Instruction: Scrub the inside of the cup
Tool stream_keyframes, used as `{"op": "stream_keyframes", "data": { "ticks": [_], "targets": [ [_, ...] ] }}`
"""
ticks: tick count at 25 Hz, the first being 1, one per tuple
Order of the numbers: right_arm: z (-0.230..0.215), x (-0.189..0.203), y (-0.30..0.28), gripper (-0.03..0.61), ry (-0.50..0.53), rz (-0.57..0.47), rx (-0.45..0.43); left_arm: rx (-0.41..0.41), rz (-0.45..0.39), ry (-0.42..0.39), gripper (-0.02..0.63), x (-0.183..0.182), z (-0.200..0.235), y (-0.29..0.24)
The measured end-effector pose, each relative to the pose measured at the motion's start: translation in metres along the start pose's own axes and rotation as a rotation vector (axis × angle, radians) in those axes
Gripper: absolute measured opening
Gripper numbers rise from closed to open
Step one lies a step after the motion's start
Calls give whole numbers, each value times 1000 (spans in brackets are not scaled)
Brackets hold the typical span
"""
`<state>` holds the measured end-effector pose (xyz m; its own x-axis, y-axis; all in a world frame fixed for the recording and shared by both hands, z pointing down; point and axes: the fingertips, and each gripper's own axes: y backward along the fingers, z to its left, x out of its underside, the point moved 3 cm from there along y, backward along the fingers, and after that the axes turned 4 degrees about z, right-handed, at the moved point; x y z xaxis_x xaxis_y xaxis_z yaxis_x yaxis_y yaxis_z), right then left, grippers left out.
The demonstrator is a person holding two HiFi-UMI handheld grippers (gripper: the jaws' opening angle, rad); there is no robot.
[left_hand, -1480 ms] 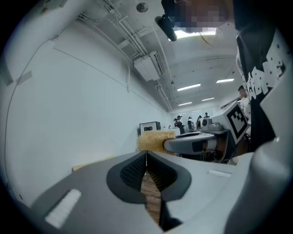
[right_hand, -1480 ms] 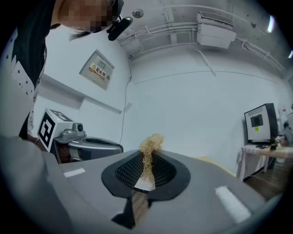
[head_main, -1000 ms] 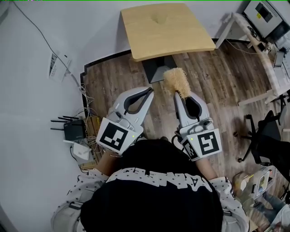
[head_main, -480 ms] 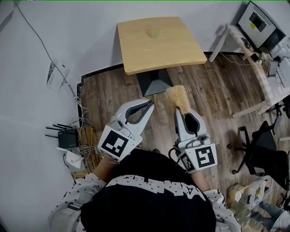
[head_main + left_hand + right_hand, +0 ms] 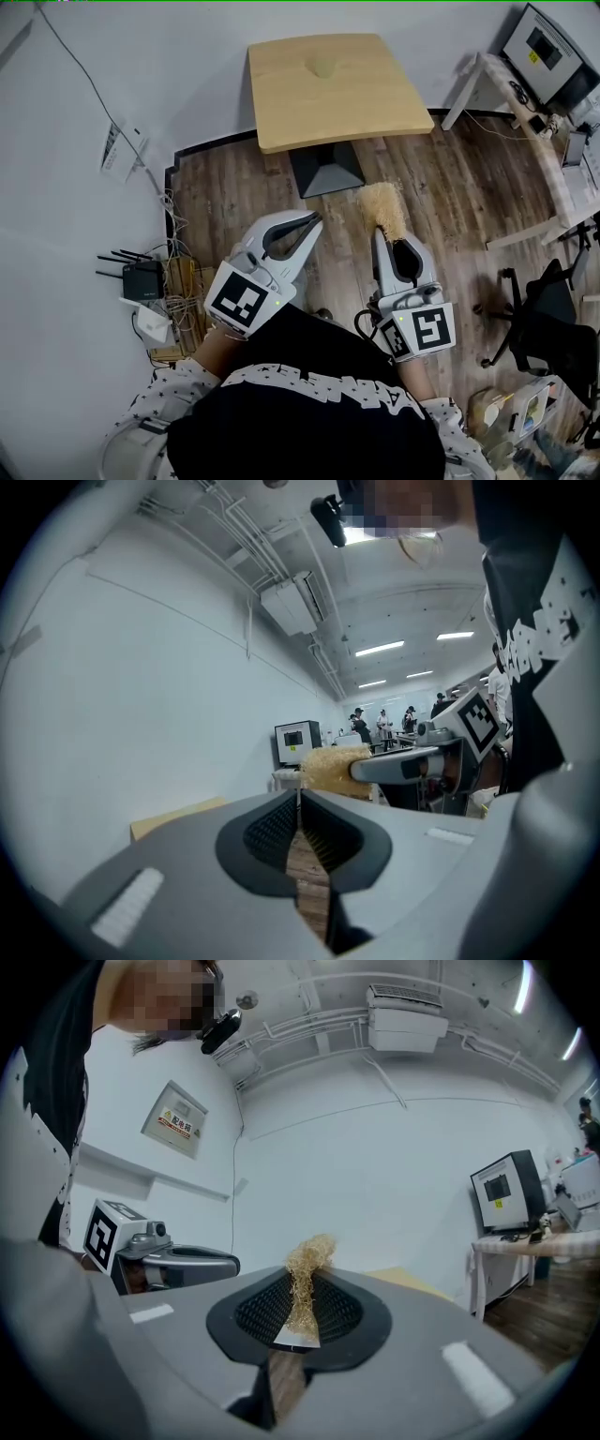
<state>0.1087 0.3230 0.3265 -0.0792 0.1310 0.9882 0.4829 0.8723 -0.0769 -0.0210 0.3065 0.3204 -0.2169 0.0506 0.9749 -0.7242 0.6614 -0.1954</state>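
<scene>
No cup shows in any view. My right gripper [image 5: 383, 231] is shut on a straw-coloured fibrous scrubber [image 5: 382, 205], whose tuft sticks out past the jaw tips. In the right gripper view the scrubber [image 5: 304, 1283] stands pinched between the pads. My left gripper [image 5: 317, 222] is shut with nothing between its jaws; in the left gripper view its jaws [image 5: 300, 797] meet, and the scrubber [image 5: 328, 769] shows just beyond them. Both grippers hang side by side in front of the person's chest, above the wooden floor and short of the light wooden table [image 5: 333, 84].
The table stands on a dark base [image 5: 326, 169] against the white wall. A router [image 5: 141, 277] and tangled cables lie on the floor at the left. An office chair [image 5: 548, 314] and a desk with a monitor [image 5: 551, 47] are at the right.
Both grippers have drawn back a little from the table toward the person's body, with the scrubber still held in the right one. The left jaws stay shut.
</scene>
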Motion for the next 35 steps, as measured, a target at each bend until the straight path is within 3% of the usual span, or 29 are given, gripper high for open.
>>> {"op": "stream_keyframes", "data": {
  "ticks": [9,16,35],
  "targets": [
    [-23,-9,-38,64,24,15,45,66,-45,9,-8,-7,38,-50],
    [-46,-14,-83,64,21,37,81,102,-109,-33,-7,-6,82,-93],
    [-87,-36,-231,66,48,82,105,130,-112,-20,-8,-5,218,-174]
  ]
}}
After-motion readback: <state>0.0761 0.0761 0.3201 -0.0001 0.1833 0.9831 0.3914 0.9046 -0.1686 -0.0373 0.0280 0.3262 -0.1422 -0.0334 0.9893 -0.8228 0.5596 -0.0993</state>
